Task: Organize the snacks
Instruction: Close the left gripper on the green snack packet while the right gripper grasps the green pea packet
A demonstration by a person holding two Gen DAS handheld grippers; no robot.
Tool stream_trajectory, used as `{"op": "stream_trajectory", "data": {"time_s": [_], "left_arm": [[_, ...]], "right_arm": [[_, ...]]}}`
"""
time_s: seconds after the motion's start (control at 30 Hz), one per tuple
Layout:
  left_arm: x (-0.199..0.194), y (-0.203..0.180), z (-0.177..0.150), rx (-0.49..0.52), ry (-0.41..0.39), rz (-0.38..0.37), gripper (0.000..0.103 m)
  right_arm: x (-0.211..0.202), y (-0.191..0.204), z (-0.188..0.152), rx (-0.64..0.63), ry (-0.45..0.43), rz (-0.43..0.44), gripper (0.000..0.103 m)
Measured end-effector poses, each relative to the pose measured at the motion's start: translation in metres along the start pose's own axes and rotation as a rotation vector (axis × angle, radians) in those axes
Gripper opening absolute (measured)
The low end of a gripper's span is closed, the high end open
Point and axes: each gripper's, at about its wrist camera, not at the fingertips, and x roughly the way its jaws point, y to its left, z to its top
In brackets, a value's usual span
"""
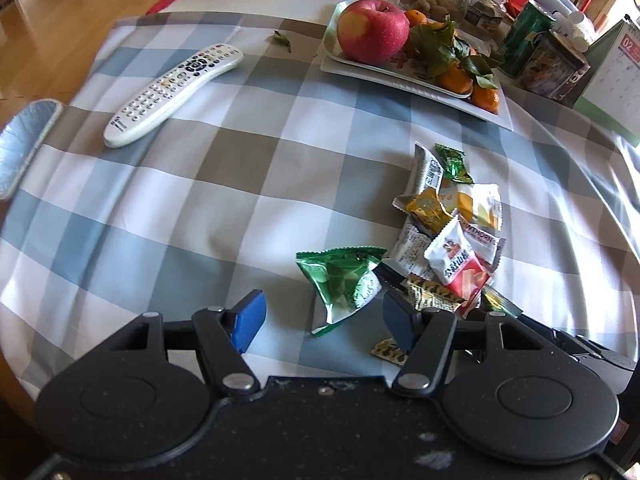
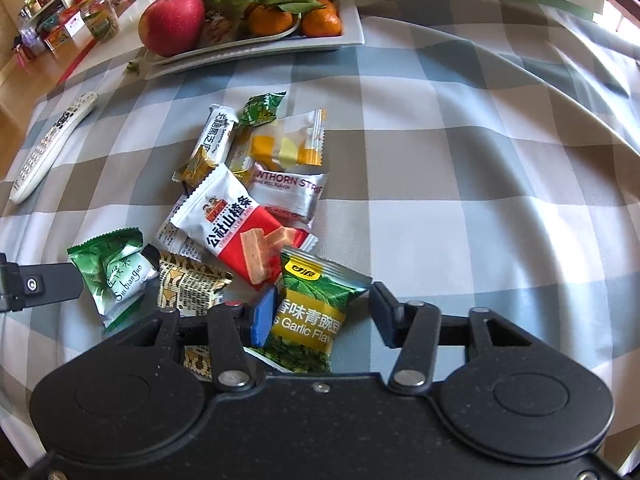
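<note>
A heap of small snack packets lies on the checked cloth, also seen as the snack pile in the left wrist view. My right gripper straddles a green garlic pea packet. Its left pad touches the packet's edge, while the right pad stands a little apart from it. My left gripper is open over the cloth, and a green leaf-print packet lies just ahead between its fingers, untouched. That same packet appears beside the left gripper's finger.
A white tray with an apple and mandarins stands behind the pile. A white remote lies at the left. Jars, tins and a calendar line the far edge. A foil tray sits at the cloth's left edge.
</note>
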Motion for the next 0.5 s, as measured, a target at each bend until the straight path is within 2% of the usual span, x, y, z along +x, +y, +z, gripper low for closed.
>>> {"op": "stream_trajectory", "data": {"time_s": [0.23, 0.5], "left_arm": [[0.008, -0.004, 0.003, -0.015, 0.015, 0.007, 0.066], [0.02, -0.013, 0.008, -0.047, 0.05, -0.014, 0.066]], "right_arm": [[-0.004, -0.023, 0.002, 0.104, 0.054, 0.071, 0.053], [-0.006, -0.037, 0.0, 0.152, 0.097, 0.078, 0.053]]}}
